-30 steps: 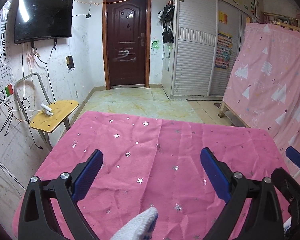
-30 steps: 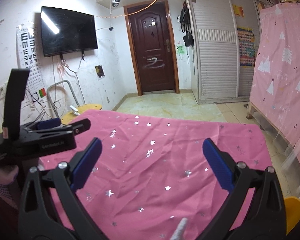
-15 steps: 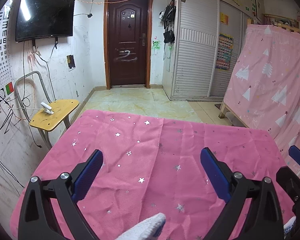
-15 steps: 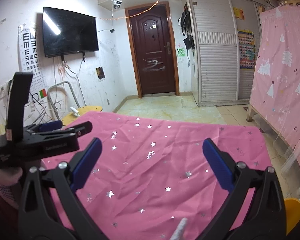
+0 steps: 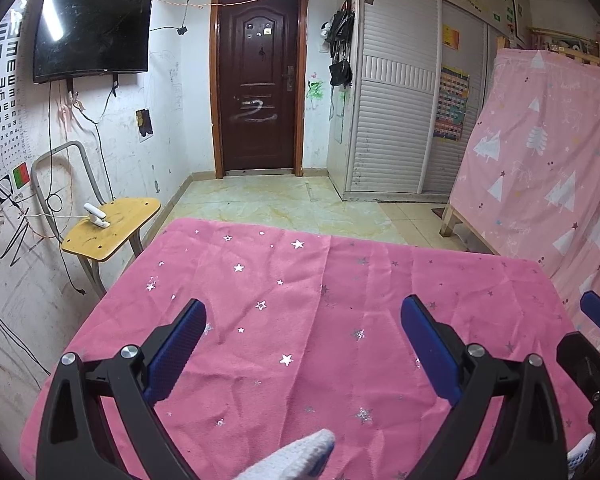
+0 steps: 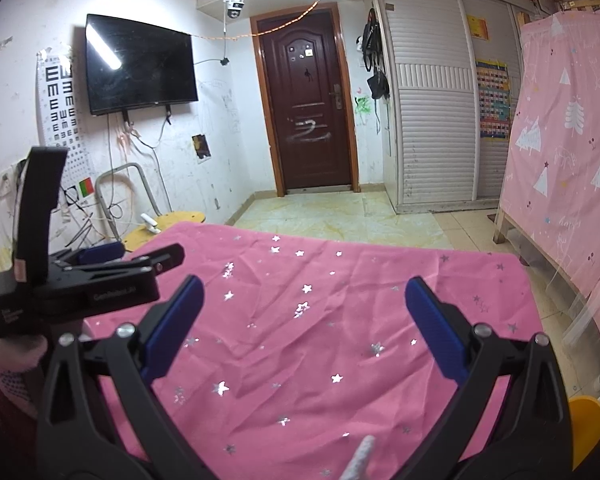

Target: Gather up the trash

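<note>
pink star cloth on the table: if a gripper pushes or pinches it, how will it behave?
The pink star cloth is probably floppy: creases and folds run across it. A push would likely bunch it up instead of sliding it flat. It drapes over the table's edge, so a pinch might drag the whole sheet. Both the left gripper and right gripper are open above it.

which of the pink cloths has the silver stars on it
The pink tablecloth spread flat under both open grippers; the hanging pink sheet on the right carries white trees instead.

Both wrist views low over desk's pink star-print cloth (image 5: 300, 320), facing dark brown wooden door (image 5: 258, 84). Shared: cloth (image 6: 320, 320), door (image 6: 312, 112), wall-mounted black TV (image 6: 140, 68).
</note>
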The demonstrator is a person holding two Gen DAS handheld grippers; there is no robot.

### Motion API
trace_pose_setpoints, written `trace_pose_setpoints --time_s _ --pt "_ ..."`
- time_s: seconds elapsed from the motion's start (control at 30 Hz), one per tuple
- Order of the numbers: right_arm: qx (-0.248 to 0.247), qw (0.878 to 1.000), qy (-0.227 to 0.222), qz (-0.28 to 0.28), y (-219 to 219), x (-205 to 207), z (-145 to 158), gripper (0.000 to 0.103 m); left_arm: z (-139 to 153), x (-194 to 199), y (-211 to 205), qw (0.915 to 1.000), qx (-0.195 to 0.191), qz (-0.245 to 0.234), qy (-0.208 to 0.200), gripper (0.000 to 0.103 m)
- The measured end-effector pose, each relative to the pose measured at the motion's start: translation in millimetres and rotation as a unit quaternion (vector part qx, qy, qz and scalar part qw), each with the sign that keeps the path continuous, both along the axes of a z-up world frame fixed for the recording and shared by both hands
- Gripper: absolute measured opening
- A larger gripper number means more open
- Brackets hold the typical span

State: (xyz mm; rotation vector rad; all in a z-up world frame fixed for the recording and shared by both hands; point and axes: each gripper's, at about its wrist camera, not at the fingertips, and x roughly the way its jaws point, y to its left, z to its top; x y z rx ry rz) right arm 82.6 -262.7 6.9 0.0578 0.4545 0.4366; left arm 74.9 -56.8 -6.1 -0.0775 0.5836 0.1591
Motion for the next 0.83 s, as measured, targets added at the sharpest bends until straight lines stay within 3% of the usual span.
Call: trace_pose_setpoints --time_s 0.83 --pt "-0.001 1.000 -0.001 0.000 -1.1 -0.3 -0.5 0.097 3.1 -4.4 -5.2 0.9998 0.013 -0.002 -0.014 0.090"
